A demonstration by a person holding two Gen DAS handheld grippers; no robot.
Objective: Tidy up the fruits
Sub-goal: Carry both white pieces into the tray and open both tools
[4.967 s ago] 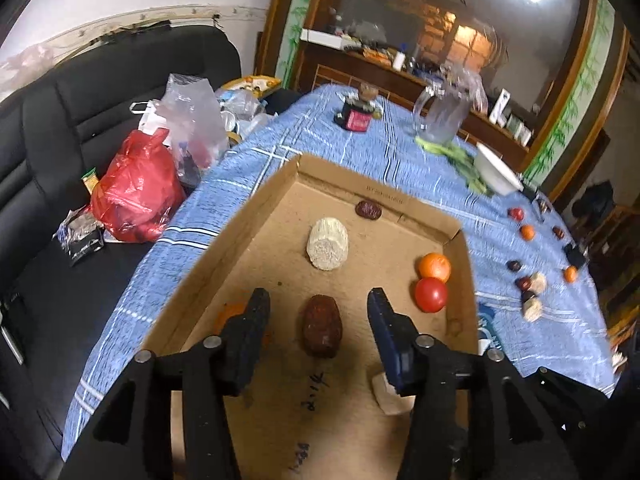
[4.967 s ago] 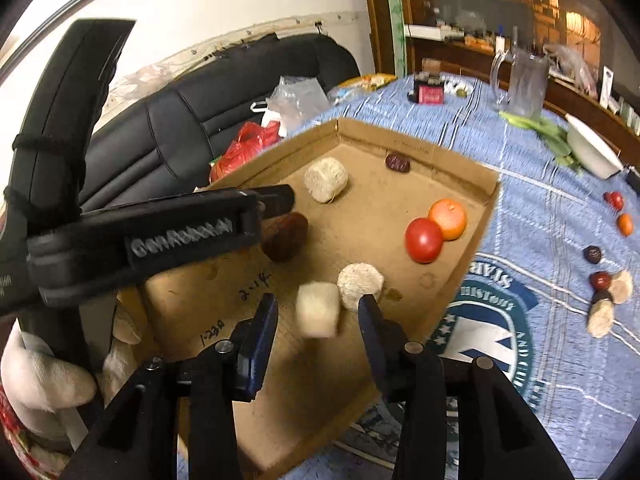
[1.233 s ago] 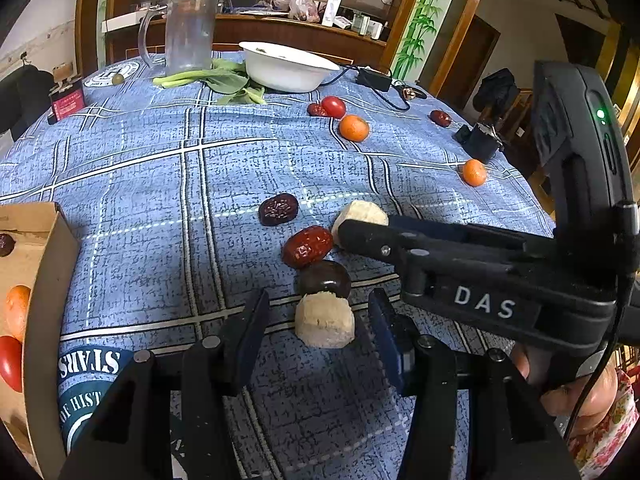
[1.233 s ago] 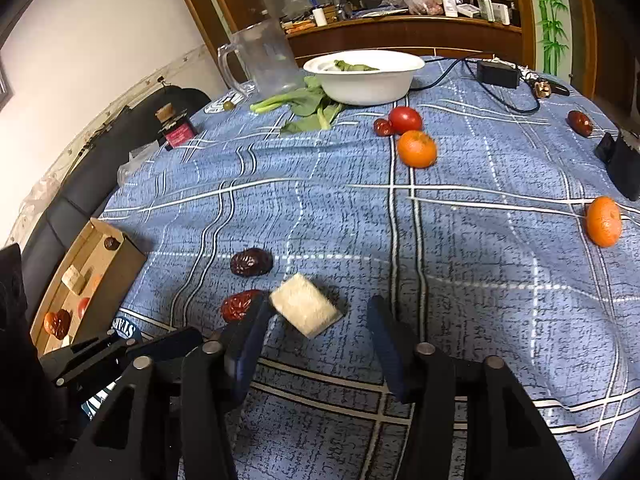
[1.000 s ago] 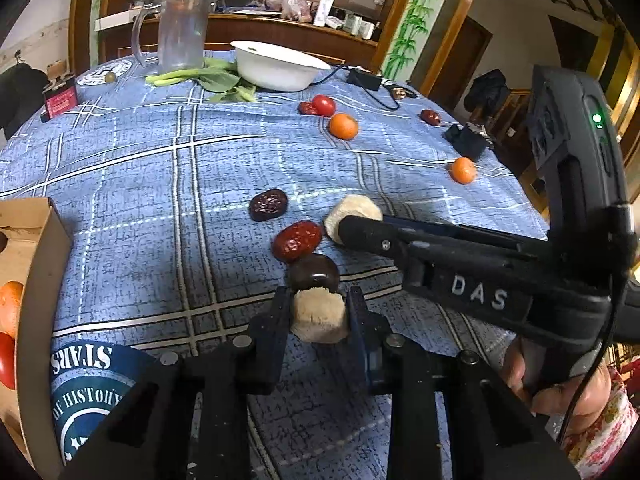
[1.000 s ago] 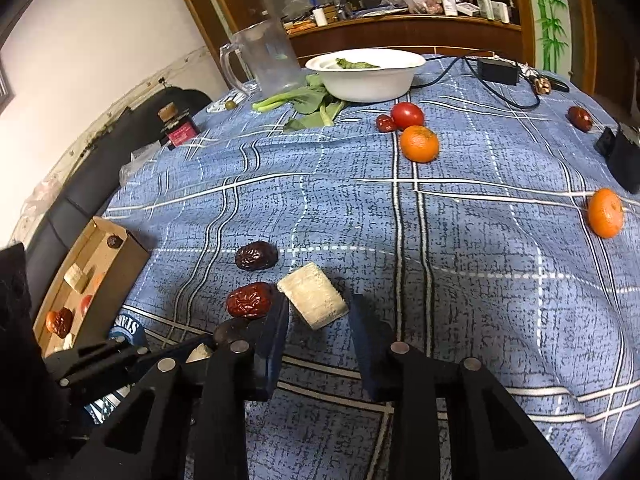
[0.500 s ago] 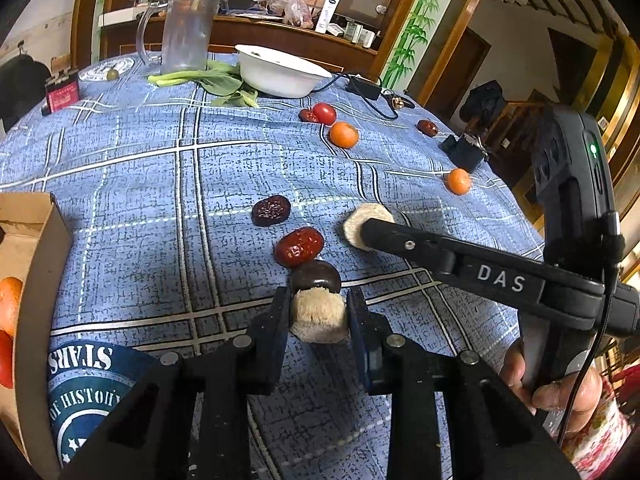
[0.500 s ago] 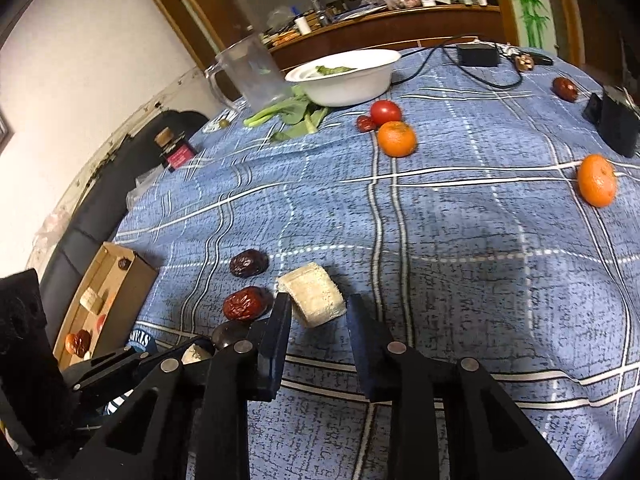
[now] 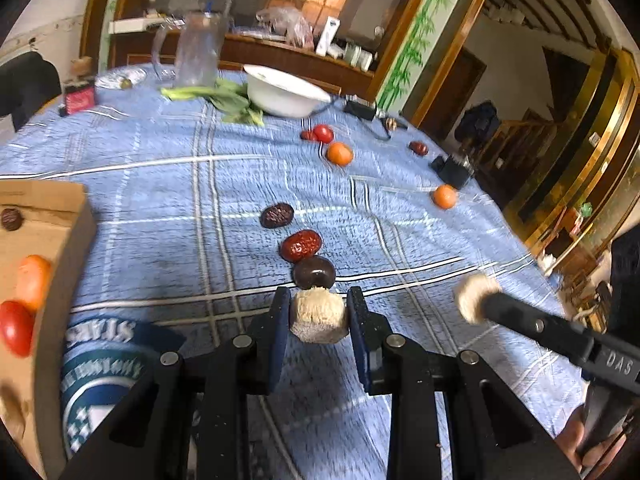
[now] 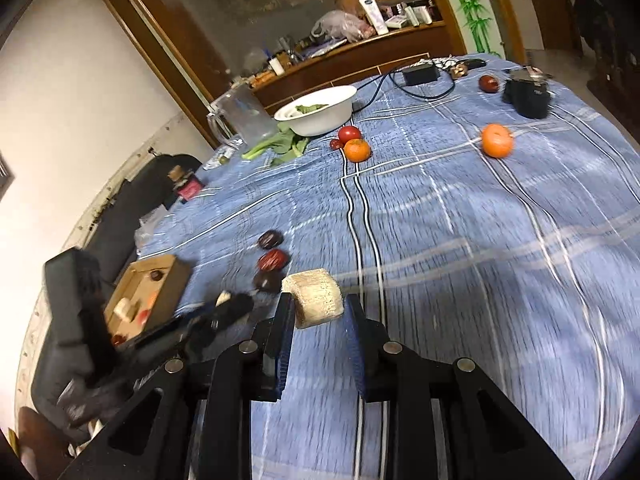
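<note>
My left gripper (image 9: 319, 307) is shut on a pale fibrous chunk (image 9: 318, 318), held just above the blue cloth and in front of three dates (image 9: 301, 245). My right gripper (image 10: 318, 307) has a second pale chunk (image 10: 316, 296) pressed between its pads; its jaws are still closing. That chunk hangs clear of the table and shows at the right in the left wrist view (image 9: 474, 298). The cardboard box (image 9: 60, 216) at the left holds a tomato (image 9: 16, 332), an orange (image 9: 34, 280) and a date (image 9: 11, 219). Loose oranges (image 9: 339, 153) (image 9: 444, 196) and a tomato (image 9: 323, 133) lie farther back.
At the far end stand a white bowl (image 9: 284, 96), leafy greens (image 9: 230, 100) and a glass jug (image 9: 196, 56). A black charger with its cable (image 10: 420, 74) and a black block (image 10: 528, 98) sit at the far right. A dark sofa (image 10: 132, 200) runs along the left.
Both grippers went from open around the chunks to shut on them. The right gripper lifted its chunk, rolled and swung off to the right; the left rose slightly with its chunk.
</note>
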